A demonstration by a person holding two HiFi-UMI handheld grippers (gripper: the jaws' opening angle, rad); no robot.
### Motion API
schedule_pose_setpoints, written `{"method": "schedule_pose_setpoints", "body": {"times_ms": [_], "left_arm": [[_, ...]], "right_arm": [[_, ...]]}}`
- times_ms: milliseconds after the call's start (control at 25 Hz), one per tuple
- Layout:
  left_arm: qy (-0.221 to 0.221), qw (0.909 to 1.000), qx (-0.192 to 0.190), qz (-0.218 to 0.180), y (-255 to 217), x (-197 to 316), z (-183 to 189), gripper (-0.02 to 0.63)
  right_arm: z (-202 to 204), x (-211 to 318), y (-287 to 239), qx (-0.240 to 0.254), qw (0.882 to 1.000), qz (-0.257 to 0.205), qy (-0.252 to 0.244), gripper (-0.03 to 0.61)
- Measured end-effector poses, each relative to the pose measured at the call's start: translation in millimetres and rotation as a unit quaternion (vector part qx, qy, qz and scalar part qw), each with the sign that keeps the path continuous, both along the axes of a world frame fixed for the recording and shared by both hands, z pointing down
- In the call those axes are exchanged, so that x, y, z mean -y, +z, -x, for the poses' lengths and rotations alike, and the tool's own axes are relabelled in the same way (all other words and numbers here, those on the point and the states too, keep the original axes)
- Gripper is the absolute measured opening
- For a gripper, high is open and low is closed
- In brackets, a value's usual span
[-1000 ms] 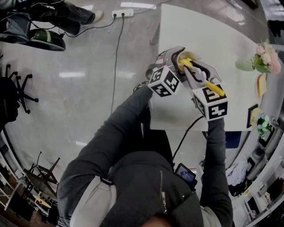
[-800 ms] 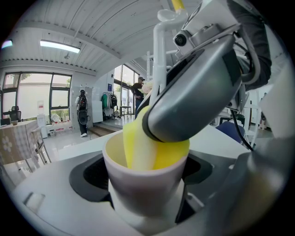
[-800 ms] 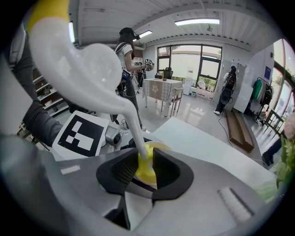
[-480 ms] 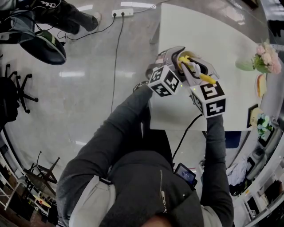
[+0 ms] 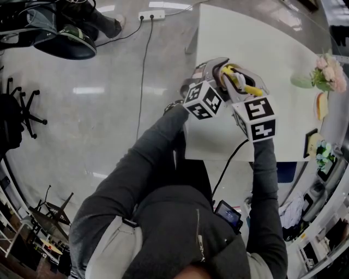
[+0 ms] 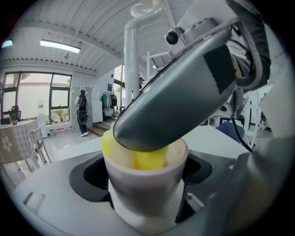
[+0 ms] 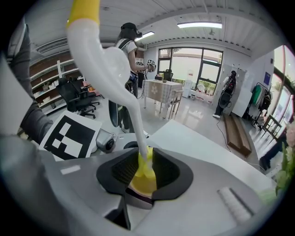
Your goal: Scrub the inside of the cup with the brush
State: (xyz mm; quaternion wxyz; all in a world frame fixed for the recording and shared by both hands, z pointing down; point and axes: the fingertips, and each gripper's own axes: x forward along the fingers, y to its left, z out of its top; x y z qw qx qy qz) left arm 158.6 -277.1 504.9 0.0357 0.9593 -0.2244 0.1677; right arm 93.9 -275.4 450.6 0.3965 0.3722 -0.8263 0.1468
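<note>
**Table.** The white table (image 5: 262, 49) runs out of the head view at the top and right. Its left edge and near edge are in full view. Most of its surface beyond the tools is bare. A bunch of flowers (image 5: 327, 68) stands at its far right edge, well apart from the work.

**Floor.** The floor (image 5: 98, 109) left of the table is open. A cable (image 5: 144, 65) runs across it to a power strip (image 5: 151, 16).

**Left gripper.** The left gripper (image 6: 145, 196) is over the table's left edge, near the front corner. Its jaws are clamped on the lower wall of the cup (image 6: 143, 177), one on each side. The cup is upright.

**Right gripper.** The right gripper (image 7: 145, 163) is just beside the left one and above the cup. Its jaws are pressed together on the stem of the brush (image 7: 113, 73). In the left gripper view its grey body covers the back of the cup's mouth.

**Cup.** In the head view the cup is almost wholly hidden between the two grippers. Its base cannot be seen in any view.

**Brush.** The yellow head (image 6: 138, 156) sits inside the cup, against the inner wall and level with the rim. The white handle curves up and away from the right jaws. Its yellow tip is cut off at the top of the right gripper view.
</note>
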Motion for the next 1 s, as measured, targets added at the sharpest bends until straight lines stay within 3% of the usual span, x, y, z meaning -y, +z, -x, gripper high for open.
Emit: {"method": "schedule_pose_setpoints", "body": {"times_ms": [1000], "left_arm": [[0.001, 1.0, -0.002, 0.001, -0.5, -0.4, 0.2, 0.439]], "right_arm": [[-5.2, 11.5, 3.8, -0.021, 0.999, -0.03, 0.008, 0.092]]}}
